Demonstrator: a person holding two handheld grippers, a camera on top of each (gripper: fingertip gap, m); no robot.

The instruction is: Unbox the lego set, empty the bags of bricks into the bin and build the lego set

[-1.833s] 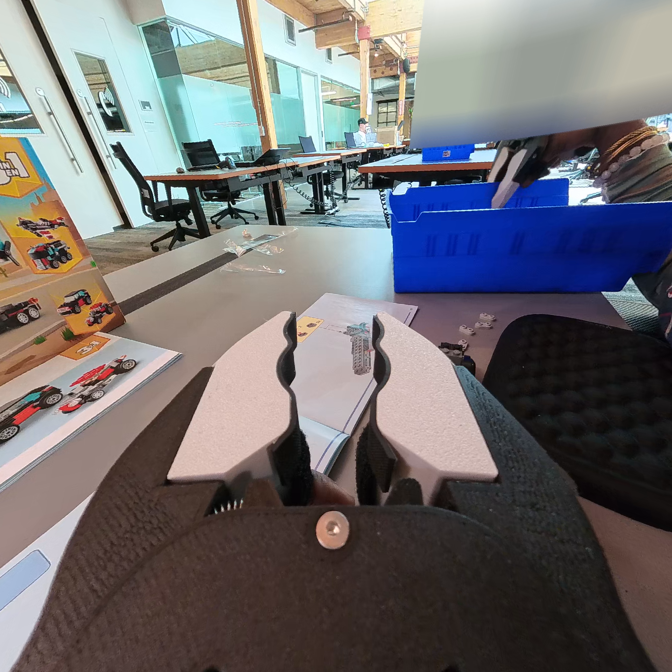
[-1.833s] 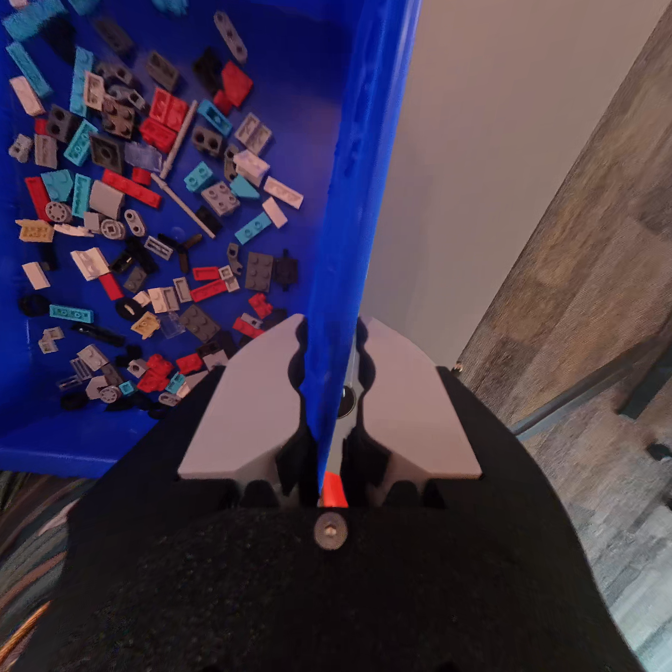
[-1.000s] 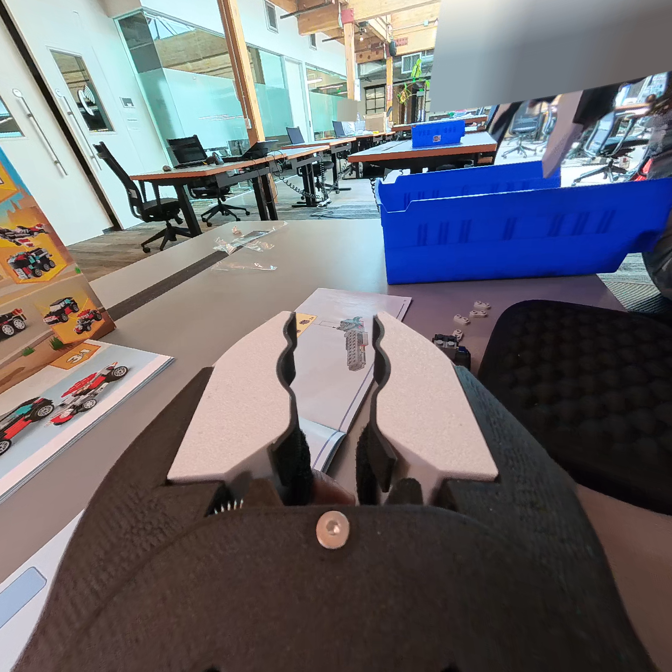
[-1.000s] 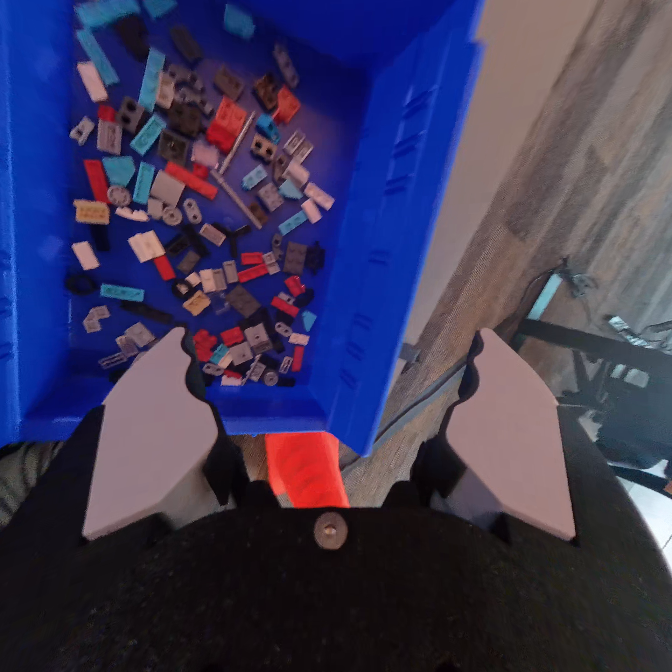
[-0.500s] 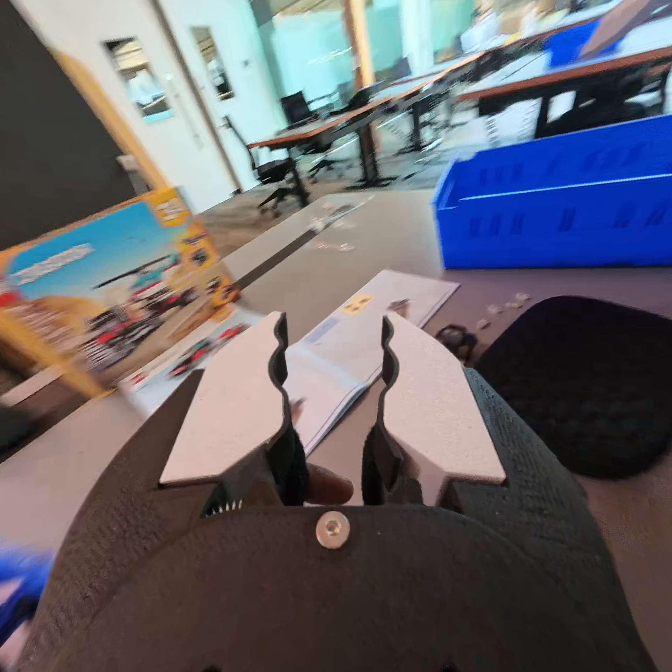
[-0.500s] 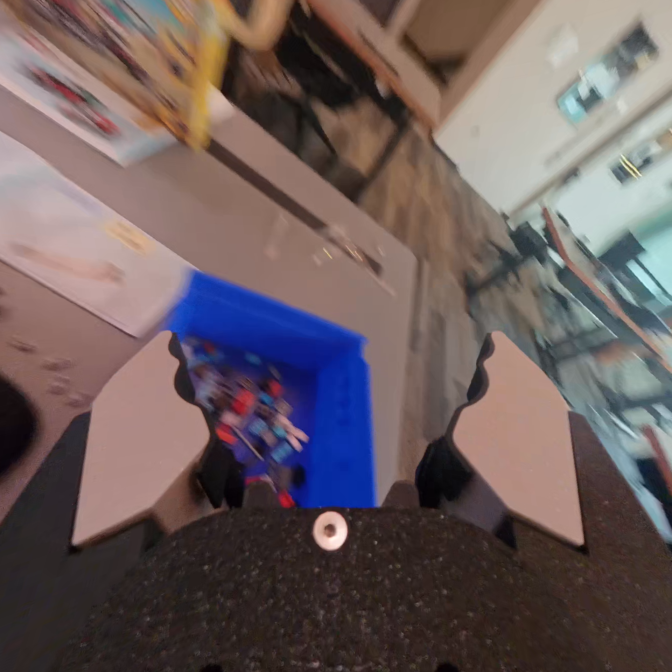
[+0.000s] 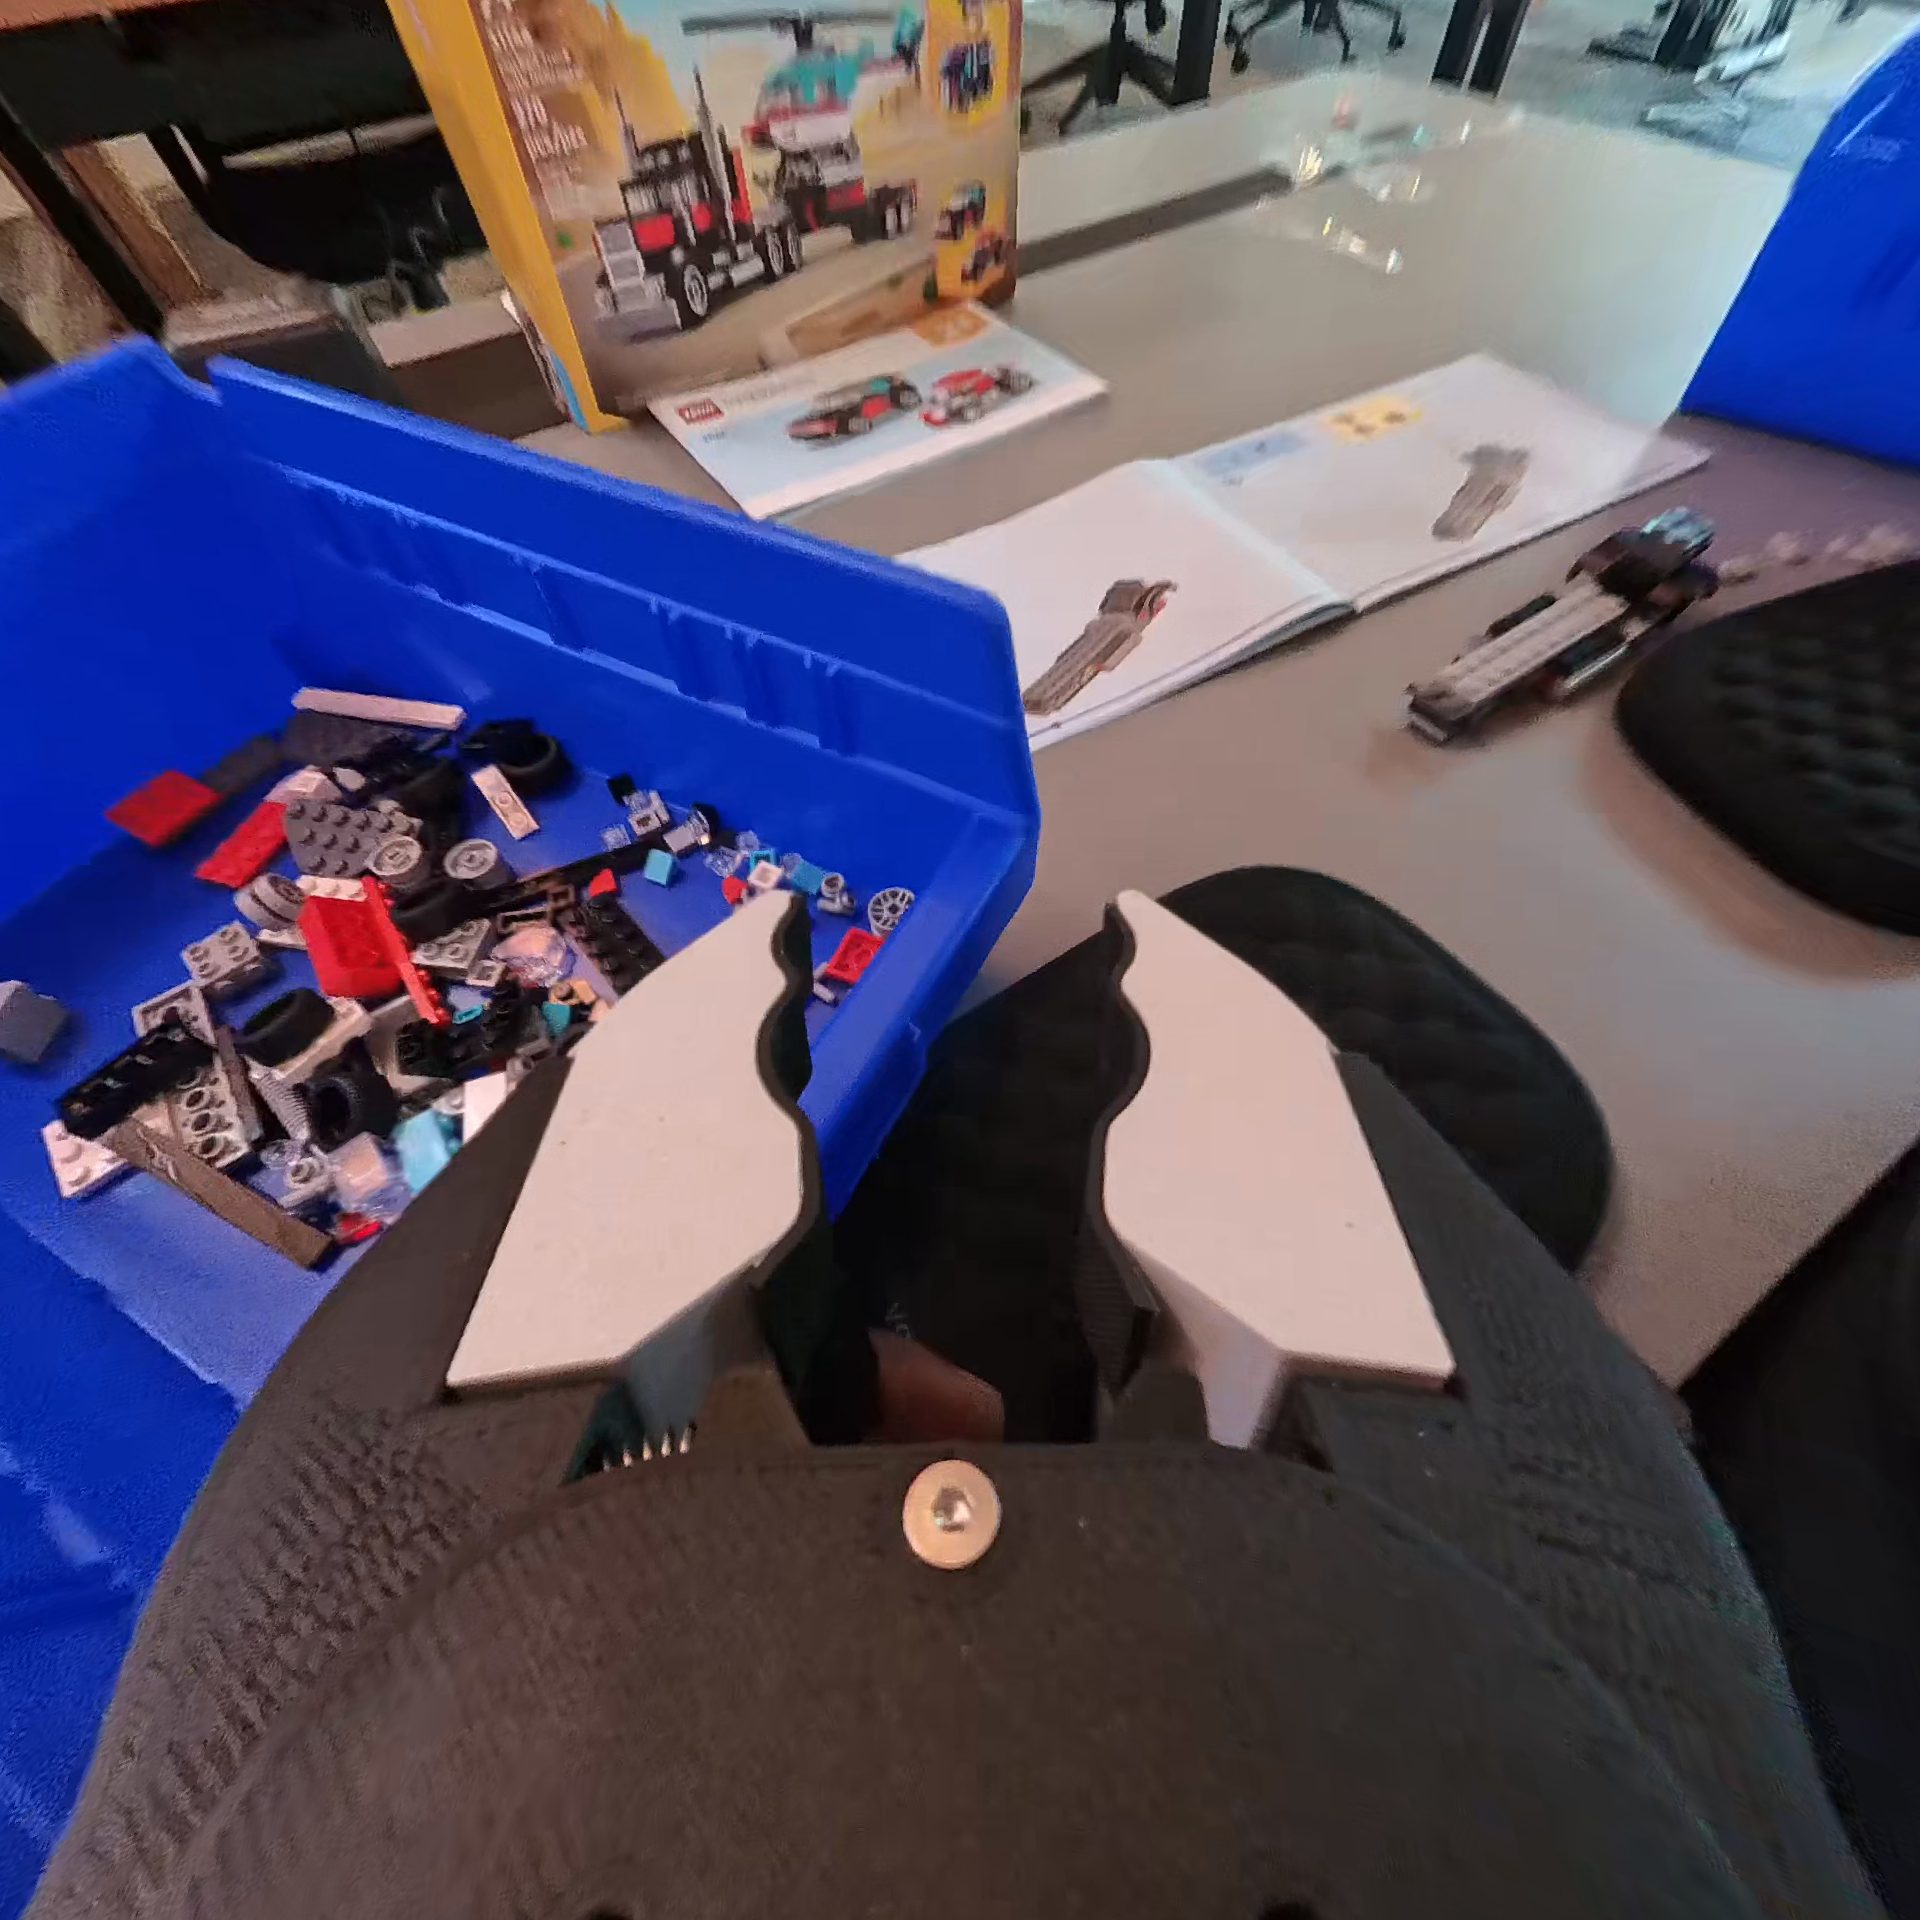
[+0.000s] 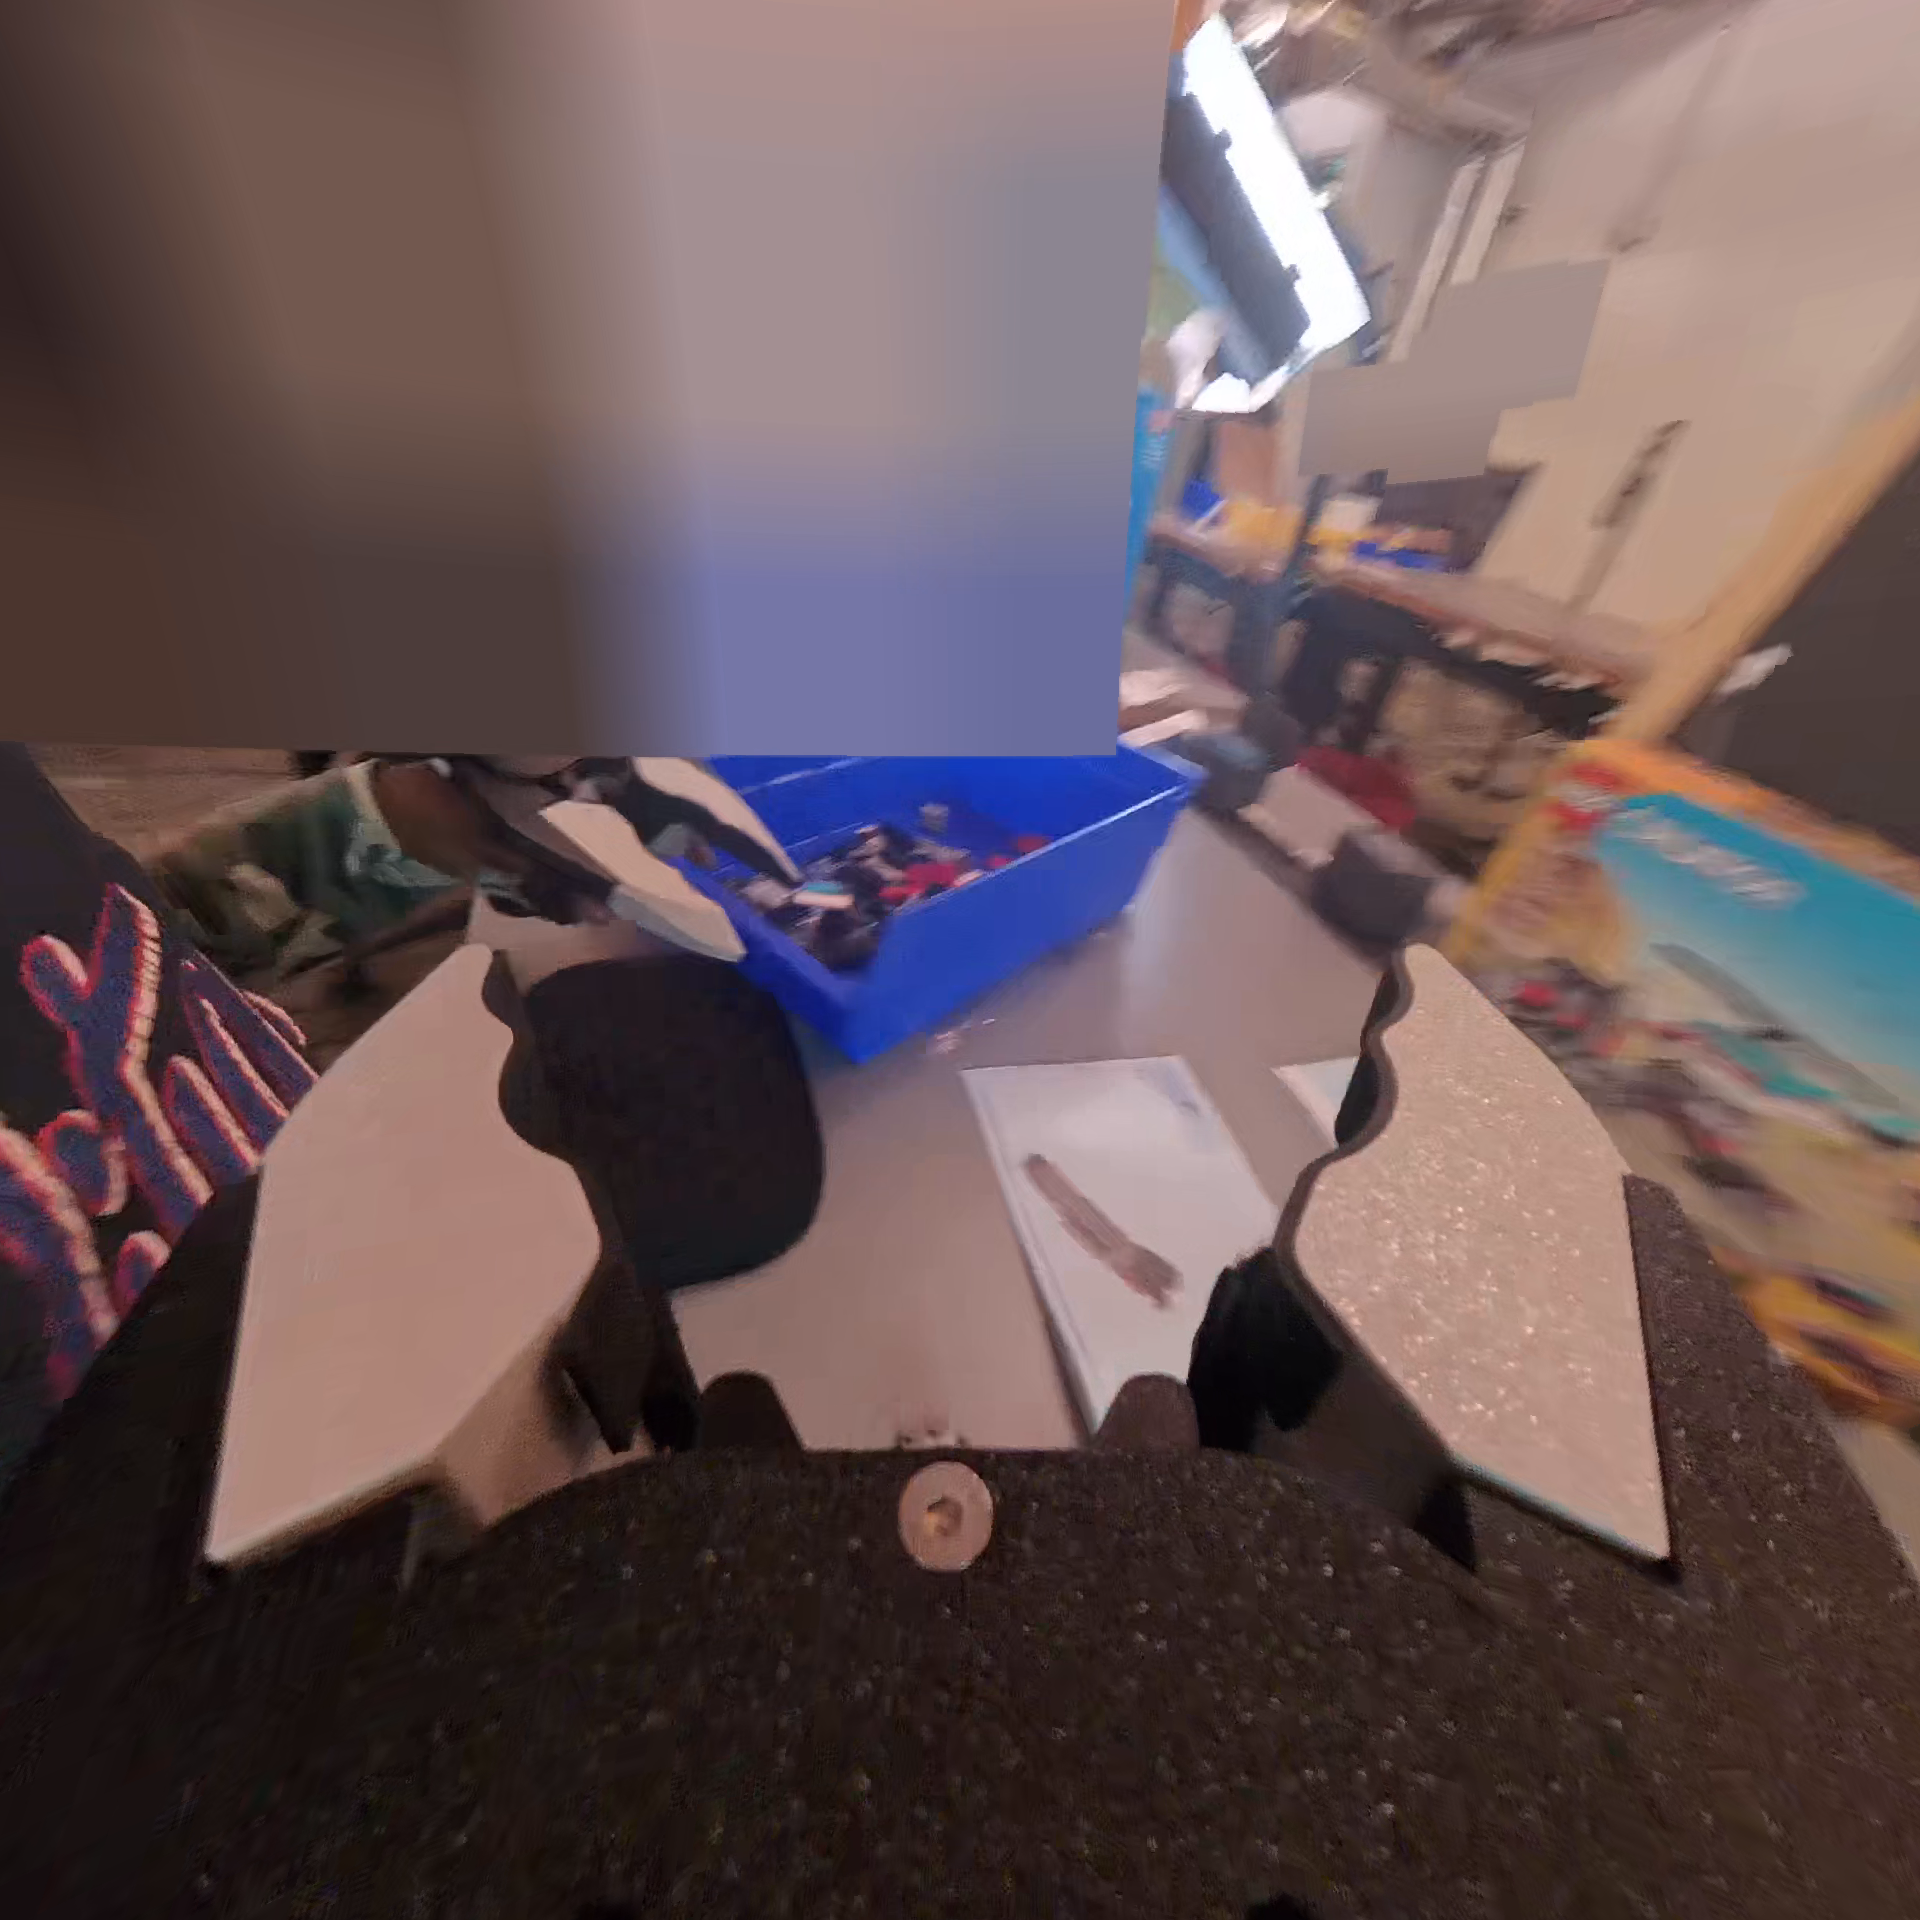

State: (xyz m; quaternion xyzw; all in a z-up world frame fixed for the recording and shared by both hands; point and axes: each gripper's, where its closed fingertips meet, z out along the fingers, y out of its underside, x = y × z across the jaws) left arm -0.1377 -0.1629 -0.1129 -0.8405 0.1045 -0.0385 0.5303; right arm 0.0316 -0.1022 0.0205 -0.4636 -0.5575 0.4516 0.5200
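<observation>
A blue bin [image 7: 623, 582] holding several loose bricks [image 7: 364, 935] sits at the left in the left wrist view. My left gripper [image 7: 956, 904] is open and empty, and hovers over the bin's near right corner and a black pad [image 7: 1403, 1039]. A partly built grey and black lego assembly [image 7: 1558, 644] lies on the table to the right, beside the open instruction booklet [image 7: 1195, 561]. My right gripper [image 8: 940, 956] is wide open and empty above the table. It faces the same bin [image 8: 987, 935], the booklet [image 8: 1122, 1174] and the left gripper [image 8: 771, 912] farther off.
The lego box [image 7: 748, 187] stands at the back with a closed booklet [image 7: 873, 416] in front of it; the box also shows in the right wrist view [image 8: 1714, 987]. A second blue bin [image 7: 1829, 270] is at the far right. Another black pad [image 7: 1808, 748] lies right. A person's sleeve [image 8: 312, 852] is at the left.
My right gripper let go of the far bin's wall, opened wide and swung away to face the table. My left gripper swung left to the bin of bricks and opened slightly wider.
</observation>
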